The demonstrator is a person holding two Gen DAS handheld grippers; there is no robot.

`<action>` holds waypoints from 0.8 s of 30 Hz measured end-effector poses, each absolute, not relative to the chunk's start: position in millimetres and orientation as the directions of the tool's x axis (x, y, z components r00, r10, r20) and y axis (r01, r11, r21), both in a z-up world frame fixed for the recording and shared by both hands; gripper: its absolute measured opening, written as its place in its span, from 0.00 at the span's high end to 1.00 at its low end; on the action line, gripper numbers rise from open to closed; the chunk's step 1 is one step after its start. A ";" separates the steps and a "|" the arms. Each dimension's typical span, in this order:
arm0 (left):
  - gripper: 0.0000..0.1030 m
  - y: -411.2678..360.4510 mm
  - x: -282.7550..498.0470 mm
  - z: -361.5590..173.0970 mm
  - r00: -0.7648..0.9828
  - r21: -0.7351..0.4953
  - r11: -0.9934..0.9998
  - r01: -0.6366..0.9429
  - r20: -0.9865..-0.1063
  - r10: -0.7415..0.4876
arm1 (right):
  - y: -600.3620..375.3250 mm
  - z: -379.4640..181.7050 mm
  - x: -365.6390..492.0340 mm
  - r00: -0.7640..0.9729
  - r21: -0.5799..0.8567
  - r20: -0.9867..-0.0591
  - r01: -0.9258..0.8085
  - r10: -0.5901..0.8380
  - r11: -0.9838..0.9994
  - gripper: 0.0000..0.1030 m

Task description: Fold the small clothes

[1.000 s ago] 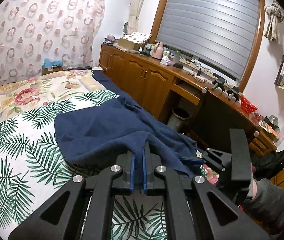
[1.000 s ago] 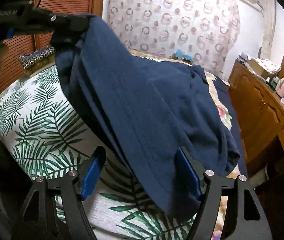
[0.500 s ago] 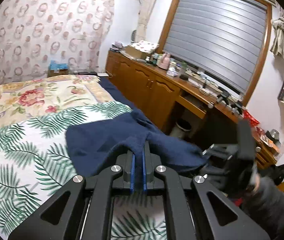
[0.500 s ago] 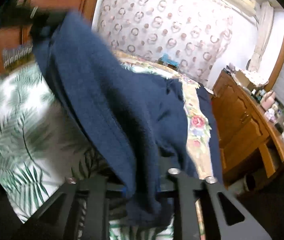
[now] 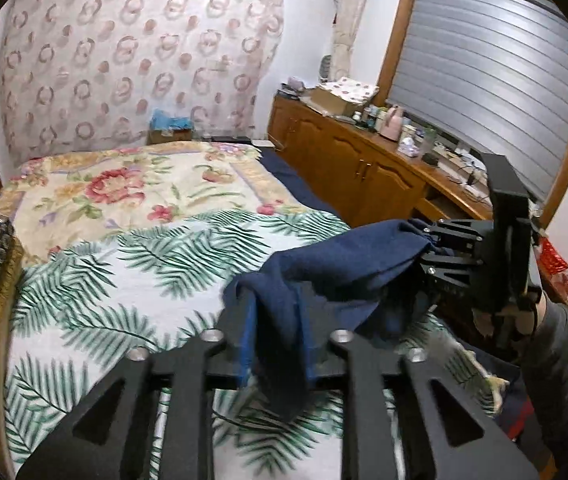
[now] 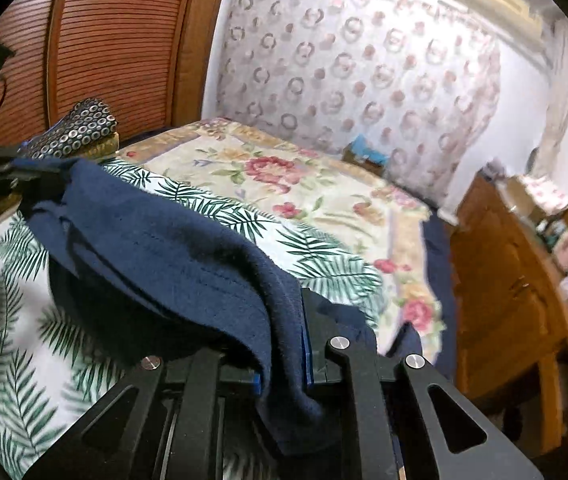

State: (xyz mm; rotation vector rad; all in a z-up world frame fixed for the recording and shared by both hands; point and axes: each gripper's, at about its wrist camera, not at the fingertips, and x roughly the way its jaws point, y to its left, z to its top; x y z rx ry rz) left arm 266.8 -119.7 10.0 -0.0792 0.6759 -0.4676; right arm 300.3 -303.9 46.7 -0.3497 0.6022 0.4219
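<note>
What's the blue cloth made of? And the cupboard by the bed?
The blue cloth looks like soft knit cotton, matte and a bit fuzzy, sagging between both tongs, left and right. The cupboard looks like varnished wood: orange-brown, faintly shiny, with panelled doors.

The garment (image 5: 335, 264) is dark navy, a soft knit with stitched hems, bunched and creased. It hangs stretched between the left tongs (image 5: 278, 340) and the right tongs (image 6: 284, 360), each clamped on an edge, with the middle sagging in folds. It is held above the bed (image 5: 132, 264), over the palm-leaf sheet; whether its lowest fold touches is unclear.
</note>
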 end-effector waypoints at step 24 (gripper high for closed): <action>0.31 -149.5 310.6 -50.3 0.584 -0.099 0.897 0.431 -0.727 -0.361 | -360.6 55.3 332.7 0.753 0.016 -0.589 -0.351 0.293 0.936 0.41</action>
